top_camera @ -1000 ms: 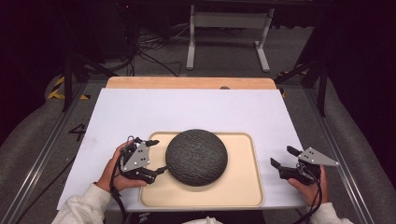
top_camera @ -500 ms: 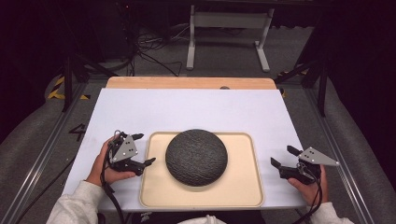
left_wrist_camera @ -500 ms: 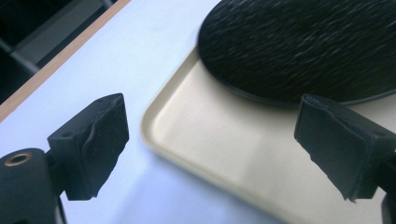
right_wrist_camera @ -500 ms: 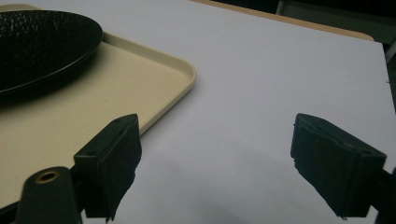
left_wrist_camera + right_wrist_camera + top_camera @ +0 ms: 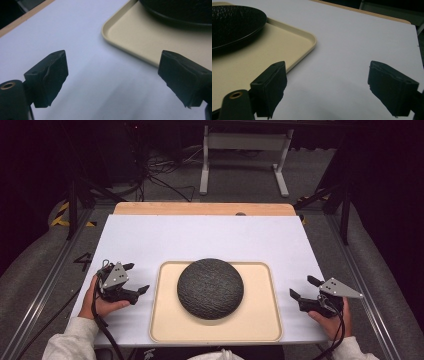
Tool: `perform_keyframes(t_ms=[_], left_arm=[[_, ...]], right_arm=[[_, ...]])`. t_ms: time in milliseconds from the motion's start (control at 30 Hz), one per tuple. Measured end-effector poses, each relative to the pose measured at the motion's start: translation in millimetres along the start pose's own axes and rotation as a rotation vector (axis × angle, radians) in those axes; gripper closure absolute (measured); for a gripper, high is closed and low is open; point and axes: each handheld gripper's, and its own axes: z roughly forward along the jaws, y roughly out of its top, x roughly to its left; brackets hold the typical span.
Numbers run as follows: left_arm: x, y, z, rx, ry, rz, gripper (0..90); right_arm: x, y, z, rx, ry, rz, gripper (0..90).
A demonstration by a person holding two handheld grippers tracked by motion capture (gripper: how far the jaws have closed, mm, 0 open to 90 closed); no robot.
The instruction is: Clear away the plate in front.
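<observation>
Over on the left side of the table [image 5: 210,232], the left gripper [image 5: 136,279] sat in a hand [image 5: 102,302] on the white top. Its fingers [image 5: 48,76] were wide apart and held nothing. It was just beside the left edge of the tan tray [image 5: 162,320], not touching it. In the left gripper view, the rounded corner of the tray [image 5: 110,30] showed past the fingers, with the white table under them.

In the middle, the tray lay flat on the table. A dark round bowl [image 5: 210,287] rested on it, bottom side up, like a bumpy dome. It sat in the middle of the tray, a bit toward the far side.

On the right, the right gripper [image 5: 303,288] was in the other hand [image 5: 332,320], near the right edge of the tray but apart from it. Its fingers [image 5: 270,87] were wide apart too, with only white table between them. In the right gripper view, the bowl [image 5: 234,23] and the tray [image 5: 294,45] were off to the left.
</observation>
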Motion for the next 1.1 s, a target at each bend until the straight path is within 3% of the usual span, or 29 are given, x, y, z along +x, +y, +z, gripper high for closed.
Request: perform_keyframes(t_ms=[200,267,400,567,800,1100], left_arm=[[9.6,-12.5,-4.2,0.011,0.003,-0.046,9.4],[12.1,-16.0,-8.0,-0.006,0.008,-0.074,8.9],[10.1,-22.3,-15.7,-0.023,0.011,-0.116,8.0],[8.6,-27.8,-20.4,-0.026,0.003,-0.124,8.4],[4.4,-28.6,-25.8,-0.030,0.016,-0.103,8.7],[4.9,-30.0,-29.0,-0.032,0.024,-0.111,8.7]], right_arm=[[-1.0,-0.8,-1.6,-0.003,-0.002,0.002,15.8],[-0.6,0.0,-2.3,-0.008,0.000,0.000,15.1],[3.3,3.4,-1.6,-0.015,0.012,-0.047,14.2],[7.5,4.0,1.1,-0.003,0.022,-0.086,13.6],[9.8,6.2,1.9,-0.007,0.009,-0.091,13.6],[11.0,6.1,6.6,0.005,0.014,-0.097,13.5]])
